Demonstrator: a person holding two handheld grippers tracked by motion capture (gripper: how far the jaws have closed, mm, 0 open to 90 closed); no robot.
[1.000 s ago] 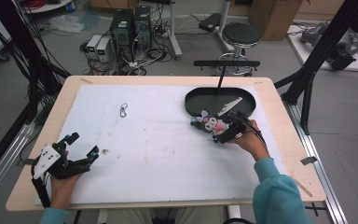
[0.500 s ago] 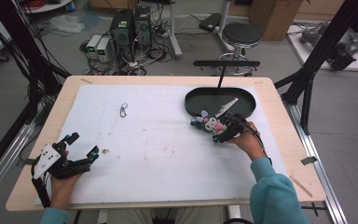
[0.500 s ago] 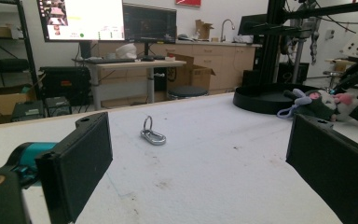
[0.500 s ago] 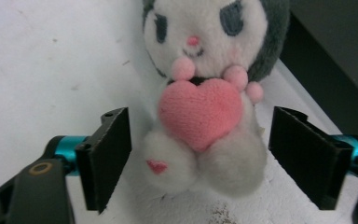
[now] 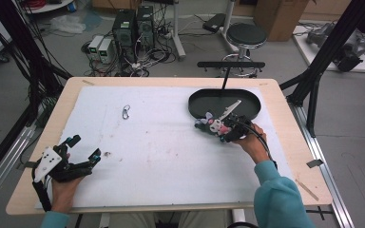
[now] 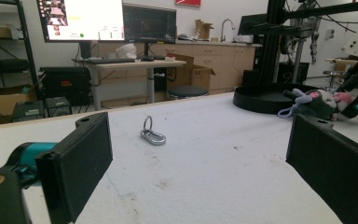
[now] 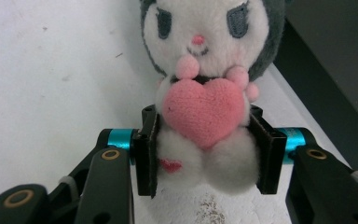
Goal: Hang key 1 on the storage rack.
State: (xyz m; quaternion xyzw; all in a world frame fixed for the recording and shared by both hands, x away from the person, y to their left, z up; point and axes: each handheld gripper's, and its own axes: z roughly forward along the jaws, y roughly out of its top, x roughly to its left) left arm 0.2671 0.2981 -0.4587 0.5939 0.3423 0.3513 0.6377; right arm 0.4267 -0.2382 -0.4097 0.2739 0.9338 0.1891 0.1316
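Clamping plush toy [image 7: 204, 88] at its lower body: right tool [image 7: 204, 154], jaws just closed in, lying low on surface [image 5: 171, 156] beside black tray [image 5: 204, 97]. Left tool [image 5: 78, 153] wide, empty, resting near-left.

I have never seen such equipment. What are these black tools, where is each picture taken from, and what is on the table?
A person sits at a white-covered table and holds hand-operated tongs in each hand. One camera looks down from above; one camera rides on each tool and looks along its jaws. The right tongs have just been closing, and their pads now press both sides of a plush toy with a pink heart, beside a black tray. The left tongs are open and hold nothing. A small metal clip lies on the table.
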